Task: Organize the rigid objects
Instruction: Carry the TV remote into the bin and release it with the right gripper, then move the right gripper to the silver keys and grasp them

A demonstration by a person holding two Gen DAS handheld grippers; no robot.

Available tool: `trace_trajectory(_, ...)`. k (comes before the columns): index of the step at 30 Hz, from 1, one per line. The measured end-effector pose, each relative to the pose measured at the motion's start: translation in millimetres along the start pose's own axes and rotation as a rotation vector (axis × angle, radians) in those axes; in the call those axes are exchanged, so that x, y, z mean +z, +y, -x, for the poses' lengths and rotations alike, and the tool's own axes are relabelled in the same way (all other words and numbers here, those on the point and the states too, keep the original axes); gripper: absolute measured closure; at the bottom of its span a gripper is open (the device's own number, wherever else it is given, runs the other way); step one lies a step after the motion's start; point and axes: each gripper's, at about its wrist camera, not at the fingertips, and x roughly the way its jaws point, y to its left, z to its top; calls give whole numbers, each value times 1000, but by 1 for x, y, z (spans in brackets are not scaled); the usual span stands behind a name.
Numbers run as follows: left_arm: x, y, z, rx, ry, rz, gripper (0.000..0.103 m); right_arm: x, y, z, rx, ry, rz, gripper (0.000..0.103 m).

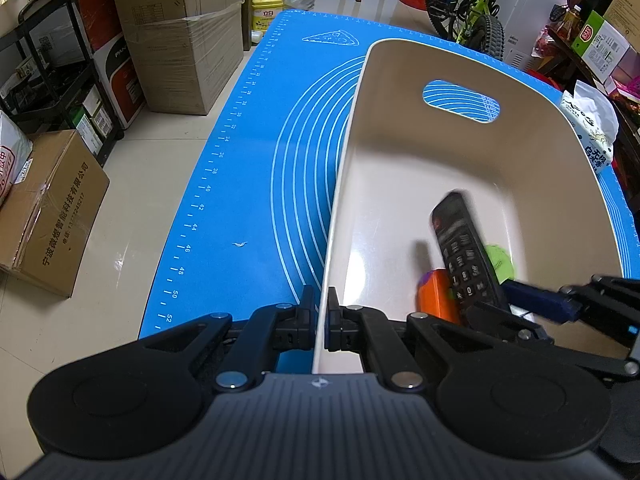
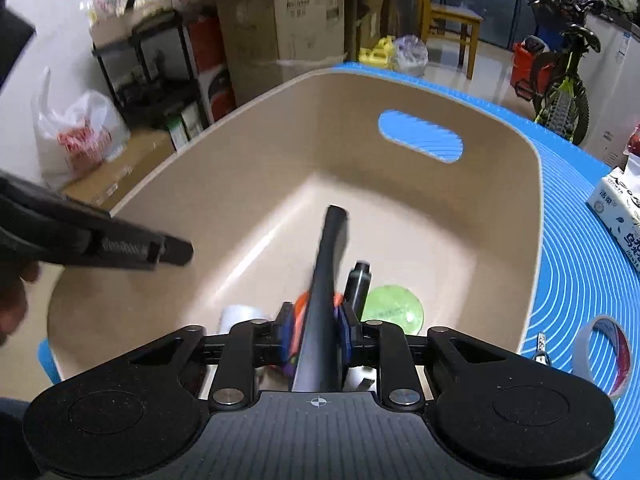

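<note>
Remote is loosely straddled by right gripper jaws over bin, rim pinched by left gripper; tape roll left outside.

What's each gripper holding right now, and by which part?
Left gripper clamps the beige bin by its side wall's rim. Right gripper holds nothing: the black remote sits between its jaws, a gap beside it.

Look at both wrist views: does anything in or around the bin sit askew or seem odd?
Yes. The black remote control stands tilted inside the beige bin, propped over an orange item rather than lying flat, between the right gripper's fingers. The left gripper clamps the bin's wall.
</note>
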Motion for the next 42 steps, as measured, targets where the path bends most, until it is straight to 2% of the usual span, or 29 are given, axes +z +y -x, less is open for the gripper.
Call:
trace_trajectory(1,0,0,0,-1,0,0,98,0,-1,3,2,-17,-2,47)
trace_trajectory(2,0,-1,0,0,0,-1,98,-1,-2,6,7,-34,-5,46)
trace_trajectory(5,0,-1,0,0,0,0,98,-1,-9,18,24,-84,-27,45)
trace_trajectory(9,0,-1,0,-1,0,0,98,-1,-27,47,23,-194,-69,41)
trace_trajectory(16,0,-1,-1,-2,0,1,98,-14,-79,95,-82,-343,-163,37)
trace_trajectory(21,0,-2,-1,-2,0,1,98,-37,-130,97,-168,-315,-282,37)
trace_trajectory(24,0,-2,-1,-1,0,1,98,-50,-148,89,-226,-293,-310,37)
trace_trajectory(28,0,-2,-1,-2,0,0,98,-74,-166,69,-223,-255,-382,37)
trace_trajectory(33,0,-2,-2,-1,1,0,98,-91,-167,44,-236,-214,-373,37)
trace_trajectory(39,0,-3,-2,0,1,0,98,-88,-145,10,-268,-127,-277,37)
trace_trajectory(42,0,-4,-2,0,0,-2,98,-86,-136,-4,-294,-110,-252,37)
